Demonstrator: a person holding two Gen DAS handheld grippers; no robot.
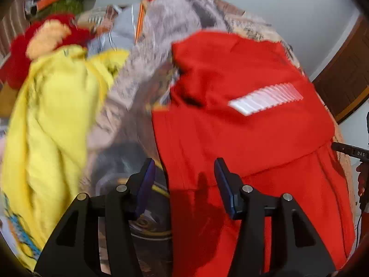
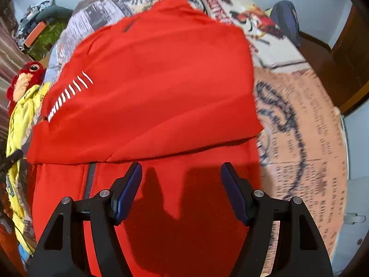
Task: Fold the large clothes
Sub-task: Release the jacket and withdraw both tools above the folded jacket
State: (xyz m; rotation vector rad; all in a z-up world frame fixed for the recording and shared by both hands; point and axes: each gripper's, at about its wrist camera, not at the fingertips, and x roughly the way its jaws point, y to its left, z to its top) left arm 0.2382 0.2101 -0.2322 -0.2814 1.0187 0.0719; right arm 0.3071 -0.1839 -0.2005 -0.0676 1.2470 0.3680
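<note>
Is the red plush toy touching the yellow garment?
Touching: in the right wrist view the red plush toy lies right against the yellow garment, no gap between them.

Both tools look alike: the left gripper (image 1: 184,173) and right gripper (image 2: 181,177) have matte black triangular arms, silver pivot screws, and dark blue fingers (image 2: 129,191).

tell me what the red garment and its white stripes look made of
Red garment: likely a smooth matte synthetic knit, lying in soft folds without shine. White stripes: probably reflective printed film, bright and crisp-edged against the cloth. Neither is certain from looks alone.
</note>
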